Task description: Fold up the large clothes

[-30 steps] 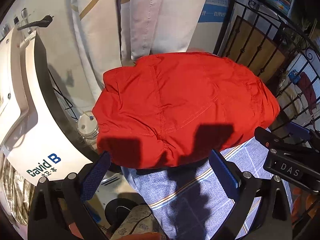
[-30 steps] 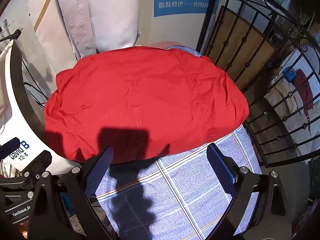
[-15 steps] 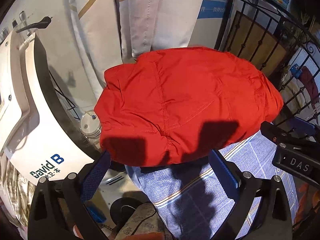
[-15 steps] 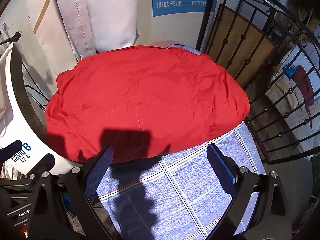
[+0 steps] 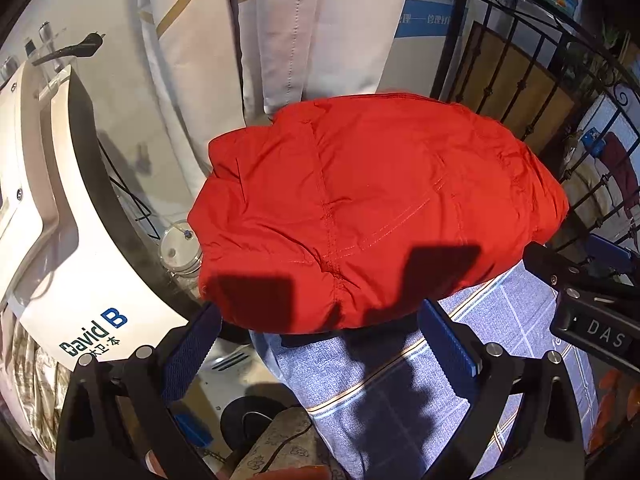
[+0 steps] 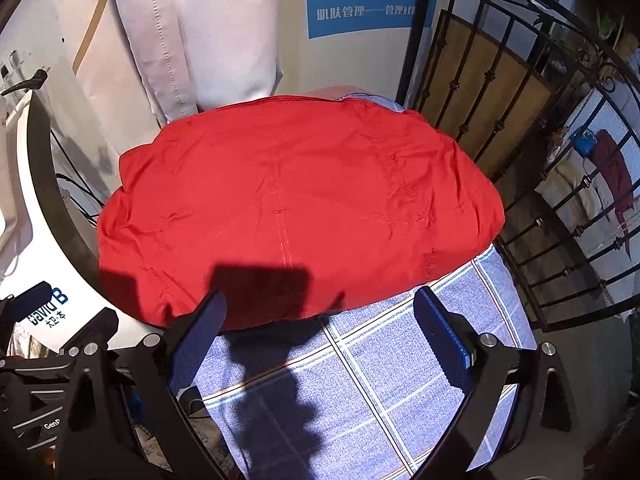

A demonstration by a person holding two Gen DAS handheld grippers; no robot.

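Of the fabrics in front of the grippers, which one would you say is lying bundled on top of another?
The red garment. It sits bunched on the blue checked cloth, which lies flat beneath it, while the pale fabric hangs upright behind both.

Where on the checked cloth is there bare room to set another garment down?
Free: the near strip of the checked cloth, between the red garment and both open claws, left claw and right claw. Crowded: the far half under the garment, the iron railing to the right, the white appliance to the left.
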